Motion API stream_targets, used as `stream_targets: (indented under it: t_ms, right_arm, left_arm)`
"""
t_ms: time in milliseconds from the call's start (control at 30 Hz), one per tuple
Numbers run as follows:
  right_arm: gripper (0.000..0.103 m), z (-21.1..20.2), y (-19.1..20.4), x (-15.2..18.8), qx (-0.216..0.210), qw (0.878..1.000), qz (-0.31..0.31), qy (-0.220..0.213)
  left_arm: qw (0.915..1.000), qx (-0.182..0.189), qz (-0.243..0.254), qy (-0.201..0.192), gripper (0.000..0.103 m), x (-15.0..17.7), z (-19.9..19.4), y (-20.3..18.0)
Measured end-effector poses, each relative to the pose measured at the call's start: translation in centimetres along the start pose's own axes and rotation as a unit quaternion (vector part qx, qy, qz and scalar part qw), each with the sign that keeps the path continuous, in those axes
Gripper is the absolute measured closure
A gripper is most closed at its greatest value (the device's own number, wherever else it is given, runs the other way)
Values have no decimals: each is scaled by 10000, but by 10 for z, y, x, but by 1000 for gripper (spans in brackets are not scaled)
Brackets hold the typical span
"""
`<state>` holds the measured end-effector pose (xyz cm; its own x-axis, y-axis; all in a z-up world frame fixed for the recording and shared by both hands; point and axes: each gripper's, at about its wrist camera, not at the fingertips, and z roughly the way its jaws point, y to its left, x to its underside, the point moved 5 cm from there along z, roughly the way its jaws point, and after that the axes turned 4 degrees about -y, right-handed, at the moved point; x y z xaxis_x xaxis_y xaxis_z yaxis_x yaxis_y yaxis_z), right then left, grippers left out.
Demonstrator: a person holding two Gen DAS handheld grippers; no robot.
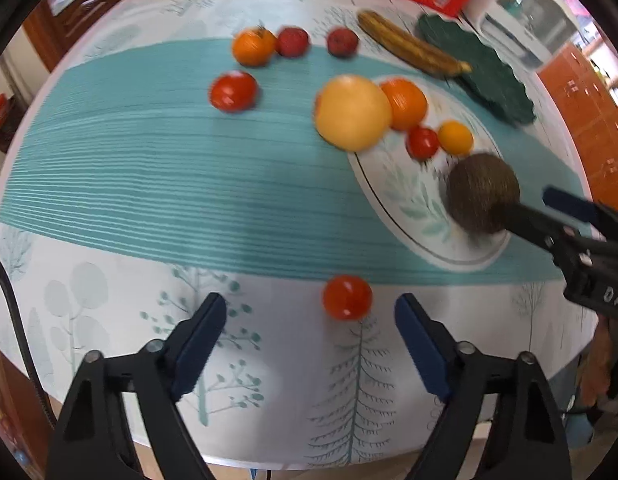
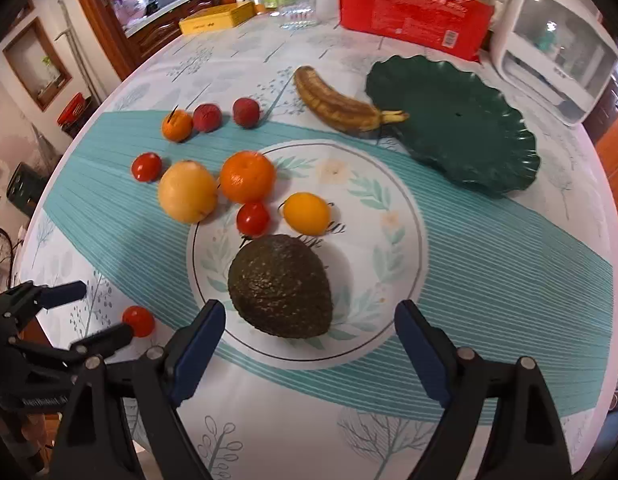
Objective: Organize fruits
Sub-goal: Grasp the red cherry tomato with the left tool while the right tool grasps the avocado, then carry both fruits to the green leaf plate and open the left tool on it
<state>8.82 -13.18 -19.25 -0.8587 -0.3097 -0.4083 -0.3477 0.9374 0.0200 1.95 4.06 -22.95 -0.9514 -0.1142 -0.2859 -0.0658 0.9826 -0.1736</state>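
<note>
While both jaws stand apart and empty, the dark, rough avocado [image 2: 281, 286] lies on the plate [image 2: 389, 320], blurred in the left view

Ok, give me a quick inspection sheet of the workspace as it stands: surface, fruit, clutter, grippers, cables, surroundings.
Surface: round table under a tree-print cloth with a teal striped band.
Job's things: avocado, orange, small tomato and yellow citrus on the white plate; grapefruit at its rim; banana, two lychees, a tangerine and two more tomatoes loose on the cloth; green leaf dish holds nothing.
Clutter: red carton, yellow box, bottles, white appliance.
Grippers: left gripper open around the near tomato; right gripper open over the avocado.
Cables: one black cable at the left edge.
Surroundings: wooden cabinets, kitchen counter.
</note>
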Motion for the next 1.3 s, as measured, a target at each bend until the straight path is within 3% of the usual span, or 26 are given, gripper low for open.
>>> stream_targets:
  t_ms: [300,533,700,833,1300]
  right_arm:
    - [20,17,7,-2,-39,9999,-165,2]
    - [23,26,9,-5,-221,9997,-85,8]
    - [25,33,13,-4,-310,9995,-81,79]
    - [39,42,15,0,-400,9989,-52,221]
    - [41,14,-7,10,-492,9982,330,-43]
  left_arm:
    - [9998,35,186,92,48,7,18,-18]
    - [9996,22,273,-12,77,1,18,-27]
    - [9995,-27,316,-92,78,-4,20,-32]
    - [9994,-28,335,-114,78,-4,21,-32]
    - [9980,-39,458,-432,79,-26,-2,-47]
